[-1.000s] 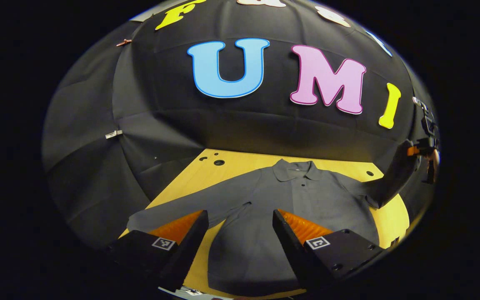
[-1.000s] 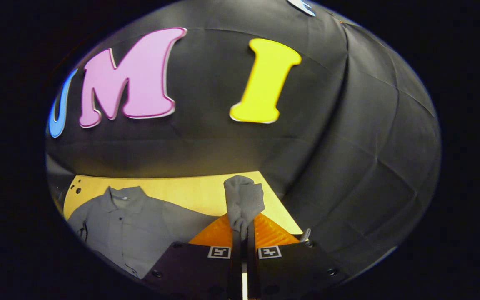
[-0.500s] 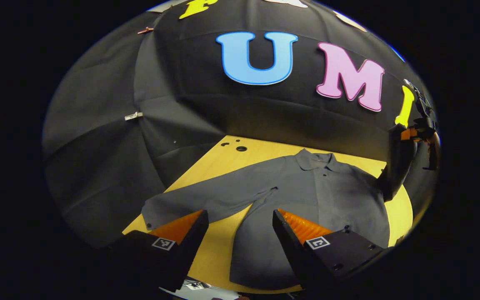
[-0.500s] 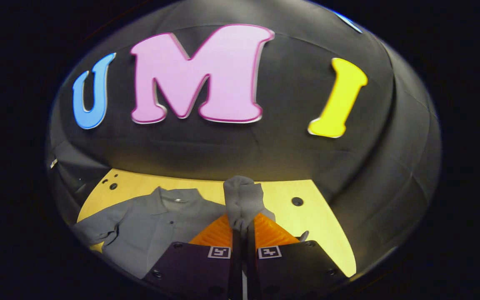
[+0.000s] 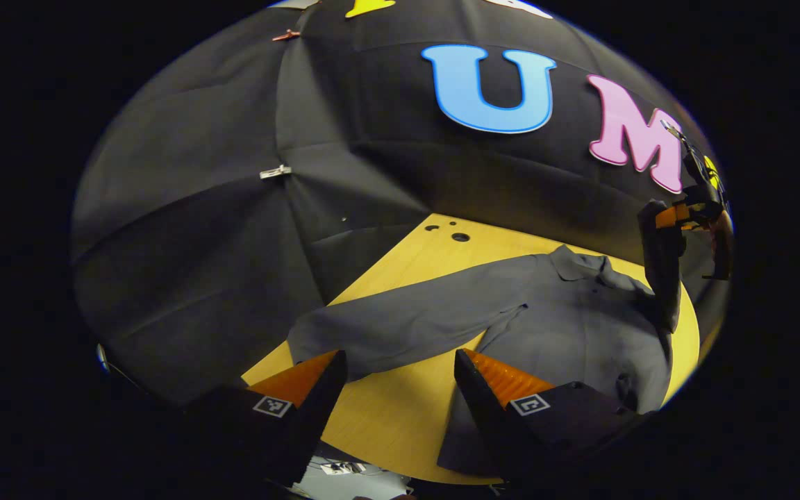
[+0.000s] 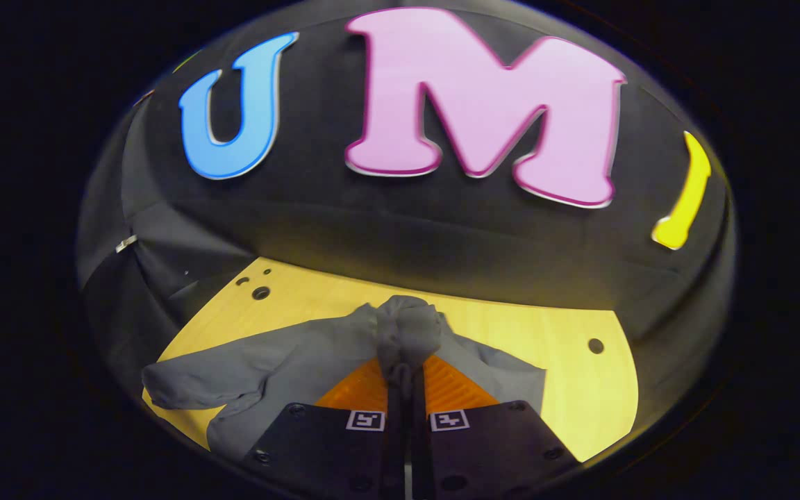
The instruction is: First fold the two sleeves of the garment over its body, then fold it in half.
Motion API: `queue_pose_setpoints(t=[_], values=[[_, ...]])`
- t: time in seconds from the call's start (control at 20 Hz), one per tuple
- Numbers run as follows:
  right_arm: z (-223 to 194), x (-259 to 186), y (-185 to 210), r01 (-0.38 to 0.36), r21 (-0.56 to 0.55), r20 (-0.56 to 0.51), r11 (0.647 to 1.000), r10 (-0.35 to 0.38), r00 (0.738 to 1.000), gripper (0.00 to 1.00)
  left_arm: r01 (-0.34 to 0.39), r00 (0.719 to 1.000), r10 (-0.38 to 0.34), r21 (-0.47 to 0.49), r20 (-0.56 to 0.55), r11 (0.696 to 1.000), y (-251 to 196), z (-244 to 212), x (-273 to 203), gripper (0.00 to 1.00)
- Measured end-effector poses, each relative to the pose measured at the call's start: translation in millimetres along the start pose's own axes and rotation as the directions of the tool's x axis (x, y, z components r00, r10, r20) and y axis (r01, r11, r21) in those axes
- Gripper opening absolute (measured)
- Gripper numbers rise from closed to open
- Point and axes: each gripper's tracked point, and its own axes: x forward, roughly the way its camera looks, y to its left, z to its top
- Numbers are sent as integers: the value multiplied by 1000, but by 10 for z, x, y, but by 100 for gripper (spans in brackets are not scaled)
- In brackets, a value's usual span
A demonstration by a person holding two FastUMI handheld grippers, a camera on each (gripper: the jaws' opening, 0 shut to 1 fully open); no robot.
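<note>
A soft grey collared garment (image 5: 567, 319) lies on the smooth yellow wooden table (image 5: 400, 410), one long sleeve (image 5: 400, 323) stretched flat. The right tongs (image 6: 405, 378) are clamped on the bunched cuff of the other sleeve (image 6: 407, 333), lifted over the body and hiding the collar. The left tongs (image 5: 400, 368) gape wide, holding nothing; their lower parts are cut off.

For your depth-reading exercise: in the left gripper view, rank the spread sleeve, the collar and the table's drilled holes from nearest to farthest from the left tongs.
1. Spread sleeve, just ahead.
2. Collar, ahead and rightward.
3. Drilled holes, at the table's far edge.
</note>
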Motion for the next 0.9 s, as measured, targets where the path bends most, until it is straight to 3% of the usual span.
queue_pose_setpoints(t=[0.25,0.3,0.35,0.6,0.8,0.85,0.9], values=[[-176,347,896,-145,-68,-65,987,140,988,9,-65,997,62,-86,-38,994,155,-116,-15,99],[-228,409,1053,-168,-87,-80,982,161,984,1,-68,997,64,-87,-44,994,158,-131,-18,99],[-263,476,1197,-188,-104,-92,977,179,980,9,-70,997,66,-82,-47,994,174,-142,-23,98],[-602,692,1742,-268,-166,-173,949,240,955,9,-87,995,84,-61,-53,994,249,-160,-15,99],[-710,723,1941,-290,-200,-183,936,255,949,18,-94,994,89,-78,-56,993,306,-178,28,98],[-729,713,1987,-303,-196,-186,933,268,945,27,-92,995,88,-79,-56,993,309,-173,46,98],[-742,694,2039,-314,-189,-185,930,280,942,23,-91,995,87,-78,-58,993,316,-184,55,98]])
